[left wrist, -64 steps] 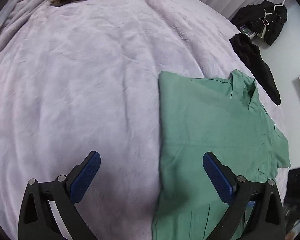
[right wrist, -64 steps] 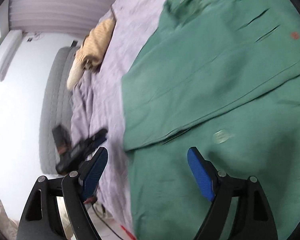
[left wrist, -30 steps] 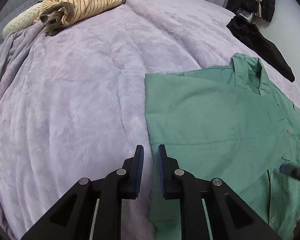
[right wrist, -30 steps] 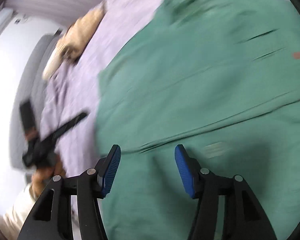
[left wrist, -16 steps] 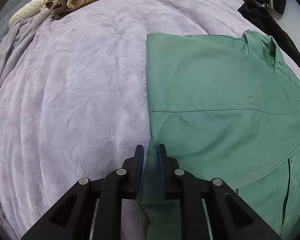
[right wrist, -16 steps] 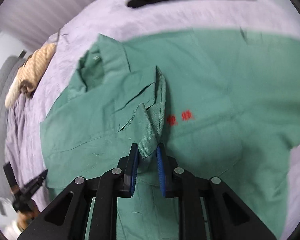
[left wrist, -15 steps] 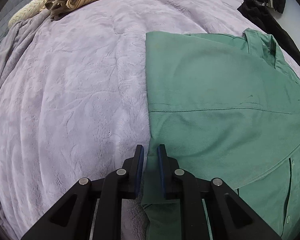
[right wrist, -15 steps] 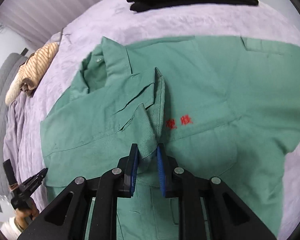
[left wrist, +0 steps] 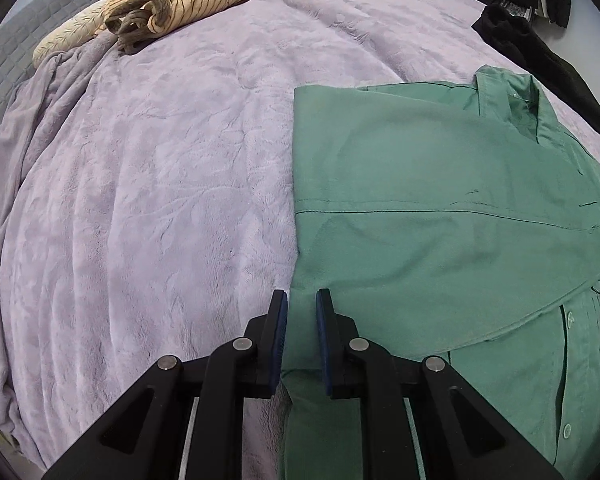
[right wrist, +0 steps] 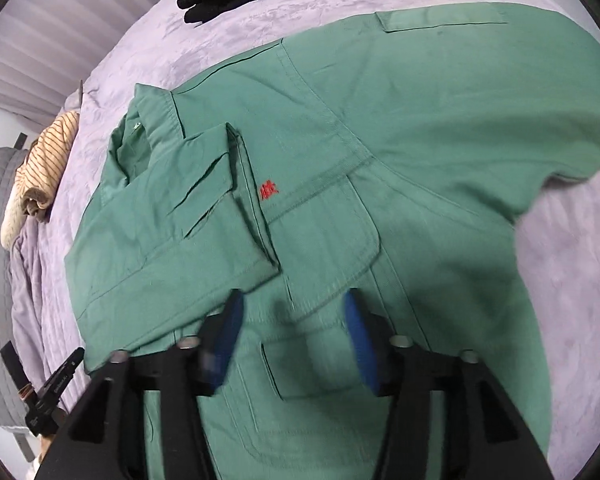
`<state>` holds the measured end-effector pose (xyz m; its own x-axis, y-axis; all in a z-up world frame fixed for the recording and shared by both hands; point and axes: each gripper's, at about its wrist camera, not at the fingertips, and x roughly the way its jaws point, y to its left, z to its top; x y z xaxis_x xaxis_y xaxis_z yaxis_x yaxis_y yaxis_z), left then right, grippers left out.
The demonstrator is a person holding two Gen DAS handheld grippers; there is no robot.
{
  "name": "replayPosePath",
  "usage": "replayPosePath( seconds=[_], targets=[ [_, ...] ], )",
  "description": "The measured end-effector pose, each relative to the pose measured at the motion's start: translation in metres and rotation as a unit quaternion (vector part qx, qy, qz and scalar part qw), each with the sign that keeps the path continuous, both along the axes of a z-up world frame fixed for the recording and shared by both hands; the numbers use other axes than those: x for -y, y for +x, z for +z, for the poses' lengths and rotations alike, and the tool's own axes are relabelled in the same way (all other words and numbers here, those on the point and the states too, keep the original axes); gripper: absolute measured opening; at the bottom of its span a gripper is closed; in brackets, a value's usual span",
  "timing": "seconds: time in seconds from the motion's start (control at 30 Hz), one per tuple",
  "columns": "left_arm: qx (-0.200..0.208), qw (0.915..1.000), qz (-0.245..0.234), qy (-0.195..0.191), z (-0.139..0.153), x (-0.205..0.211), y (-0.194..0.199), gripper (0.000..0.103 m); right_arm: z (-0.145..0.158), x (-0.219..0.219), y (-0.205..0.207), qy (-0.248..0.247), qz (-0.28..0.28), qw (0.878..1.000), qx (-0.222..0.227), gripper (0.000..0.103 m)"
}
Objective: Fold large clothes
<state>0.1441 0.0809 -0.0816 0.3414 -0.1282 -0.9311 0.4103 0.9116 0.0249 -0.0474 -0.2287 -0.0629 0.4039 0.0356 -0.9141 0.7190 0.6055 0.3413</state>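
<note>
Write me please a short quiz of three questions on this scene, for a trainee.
1. What colour is the lettering stitched on the green shirt? A blue, B red, C white.
2. True or false: the right claw is clamped on the black garment.
3. Which part of the shirt lies folded across its chest?

Key
1. B.
2. False: its jaws have just been opening and stand apart over the shirt, pinching nothing.
3. One sleeve.
</note>
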Motion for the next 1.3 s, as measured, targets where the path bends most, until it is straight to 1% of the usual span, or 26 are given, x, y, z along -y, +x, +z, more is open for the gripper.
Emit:
replayPosePath(
  seconds=[0.03, 0.07, 0.1, 0.13, 0.2, 0.27, 0.3, 0.33, 0.4, 0.47, 0.5, 0.6, 0.63, 0.73, 0.97, 1.03, 1.1, 1.3],
  targets=[
    [-0.001, 1.0, 0.0, 0.007, 0.001, 0.002, -0.003, 0.02, 0.0, -0.001, -0.003, 0.006, 0.002, 1.0, 0.006, 0.063],
    [-0.003, 0.9999, 0.001, 0.014, 0.002, 0.004, -0.007, 0.031, 0.001, -0.003, -0.006, 0.012, 0.004, 1.0, 0.013, 0.063],
    [-0.003, 0.9999, 0.005, 0.015, 0.002, 0.005, -0.008, 0.074, 0.0, -0.006, -0.006, 0.017, 0.007, 1.0, 0.019, 0.063],
    [0.002, 0.9999, 0.012, 0.012, 0.004, 0.004, -0.012, 0.102, 0.001, -0.009, -0.006, 0.021, 0.01, 0.999, 0.023, 0.063],
    [0.023, 0.9995, 0.017, 0.011, 0.012, 0.006, -0.018, 0.103, 0.001, -0.015, -0.006, 0.029, 0.014, 0.999, 0.031, 0.067],
    [0.024, 0.9995, 0.019, 0.013, 0.017, 0.009, -0.023, 0.103, 0.004, -0.018, -0.007, 0.035, 0.015, 0.998, 0.041, 0.075],
    [0.023, 0.9994, 0.024, 0.014, 0.018, 0.011, -0.024, 0.103, 0.007, -0.019, -0.008, 0.037, 0.016, 0.998, 0.048, 0.077],
    [0.019, 0.9993, 0.03, 0.014, 0.019, 0.012, -0.025, 0.103, 0.009, -0.02, -0.009, 0.036, 0.018, 0.998, 0.053, 0.079],
    [0.004, 0.9989, 0.044, 0.013, 0.019, 0.015, -0.024, 0.103, 0.015, -0.02, -0.011, 0.031, 0.02, 0.997, 0.062, 0.08],
    [-0.019, 0.9981, 0.057, 0.013, 0.013, 0.019, -0.022, 0.103, 0.02, -0.02, -0.012, 0.021, 0.021, 0.997, 0.069, 0.085],
    [-0.027, 0.9979, 0.057, 0.014, 0.011, 0.022, -0.022, 0.103, 0.024, -0.019, -0.013, 0.016, 0.021, 0.997, 0.075, 0.086],
    [-0.03, 0.9984, 0.043, 0.022, 0.008, 0.036, -0.028, 0.103, 0.03, -0.015, -0.018, 0.009, 0.019, 0.996, 0.09, 0.095],
    [-0.031, 0.9987, 0.036, 0.021, 0.009, 0.04, -0.031, 0.103, 0.03, -0.013, -0.019, 0.011, 0.018, 0.995, 0.095, 0.103],
    [-0.033, 0.9992, 0.014, 0.018, 0.011, 0.056, -0.039, 0.103, 0.027, -0.01, -0.027, 0.031, 0.01, 0.993, 0.115, 0.103],
    [-0.017, 0.9989, -0.041, 0.015, 0.018, 0.101, -0.063, 0.103, 0.018, 0.01, -0.047, 0.072, -0.021, 0.99, 0.119, 0.103],
    [-0.02, 0.9982, -0.055, 0.013, 0.019, 0.114, -0.068, 0.103, 0.016, 0.019, -0.053, 0.082, -0.031, 0.989, 0.122, 0.103],
    [-0.027, 0.9974, -0.066, 0.009, 0.018, 0.127, -0.074, 0.103, 0.016, 0.028, -0.059, 0.089, -0.038, 0.987, 0.127, 0.103],
    [-0.033, 0.9951, -0.092, 0.014, 0.015, 0.161, -0.09, 0.103, 0.012, 0.058, -0.077, 0.097, -0.066, 0.984, 0.132, 0.103]
  ],
)
